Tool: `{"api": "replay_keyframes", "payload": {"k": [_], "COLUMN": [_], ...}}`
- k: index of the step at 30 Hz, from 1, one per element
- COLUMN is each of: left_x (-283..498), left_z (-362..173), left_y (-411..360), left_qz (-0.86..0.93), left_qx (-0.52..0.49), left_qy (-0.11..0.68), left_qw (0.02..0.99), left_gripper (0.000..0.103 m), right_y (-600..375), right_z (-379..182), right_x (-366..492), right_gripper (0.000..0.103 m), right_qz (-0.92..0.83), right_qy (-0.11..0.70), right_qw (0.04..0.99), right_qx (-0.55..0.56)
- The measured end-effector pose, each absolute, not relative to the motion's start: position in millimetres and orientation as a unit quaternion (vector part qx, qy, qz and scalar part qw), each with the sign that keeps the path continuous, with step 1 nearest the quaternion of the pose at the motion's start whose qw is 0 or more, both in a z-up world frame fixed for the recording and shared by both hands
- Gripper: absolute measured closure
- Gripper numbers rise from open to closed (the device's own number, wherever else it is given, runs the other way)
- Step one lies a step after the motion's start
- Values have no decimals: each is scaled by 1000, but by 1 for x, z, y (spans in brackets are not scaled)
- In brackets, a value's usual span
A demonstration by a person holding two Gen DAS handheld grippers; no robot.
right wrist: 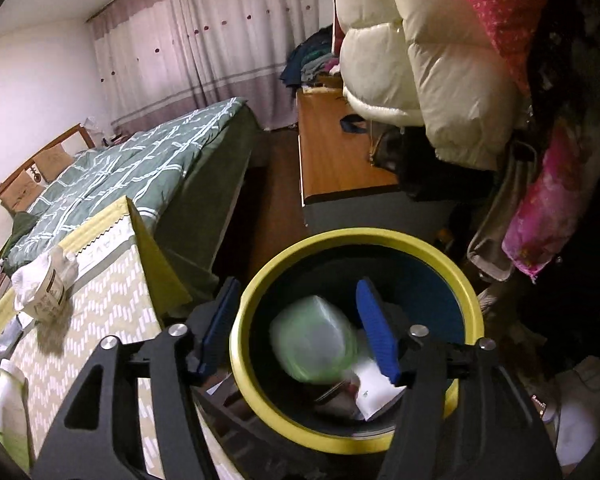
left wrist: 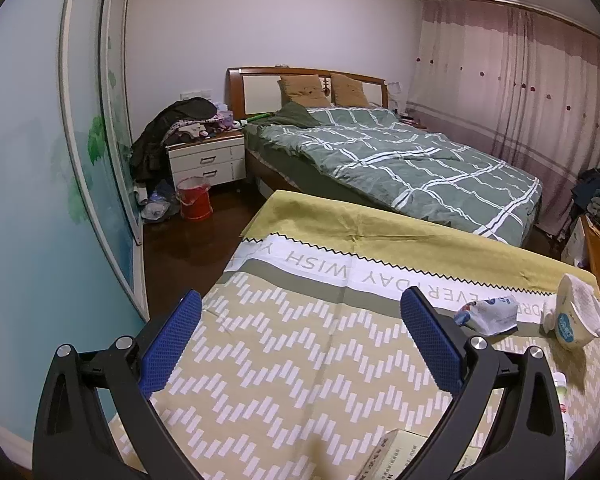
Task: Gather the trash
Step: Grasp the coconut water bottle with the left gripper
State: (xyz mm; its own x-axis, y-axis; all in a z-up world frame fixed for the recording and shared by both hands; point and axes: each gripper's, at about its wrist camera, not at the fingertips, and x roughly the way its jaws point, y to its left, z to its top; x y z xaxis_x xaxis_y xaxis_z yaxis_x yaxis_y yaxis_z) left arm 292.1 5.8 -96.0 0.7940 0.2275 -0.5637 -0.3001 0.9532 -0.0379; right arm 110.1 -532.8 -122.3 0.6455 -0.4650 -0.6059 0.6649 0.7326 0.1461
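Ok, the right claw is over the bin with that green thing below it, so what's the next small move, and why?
Probably swing the right claw back toward the table. Its jaws stand open with nothing pressed between them, and the blurred green item already sits inside the yellow-rimmed bin. A tissue-stuffed paper cup on the cloth remains to be collected.
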Motion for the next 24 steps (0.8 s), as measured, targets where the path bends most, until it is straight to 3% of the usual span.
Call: {"api": "replay_keyframes", "payload": {"k": [9, 24], "left_x": [280, 228], "left_z": [-88, -92], "left_y": [-26, -156], "left_qz": [86, -186], "left_qx": [-37, 70], "left_qy": [284, 335], "left_qw": [954, 921], "left_gripper": [5, 5], "right_y": [-504, -492], "right_z": [-110, -108], "right_x": [108, 114], "right_gripper": [39, 37], "right_qz": [-322, -338], "right_qy": [244, 245], "right_qw": [906, 905], "right_qx": [128, 89]}}
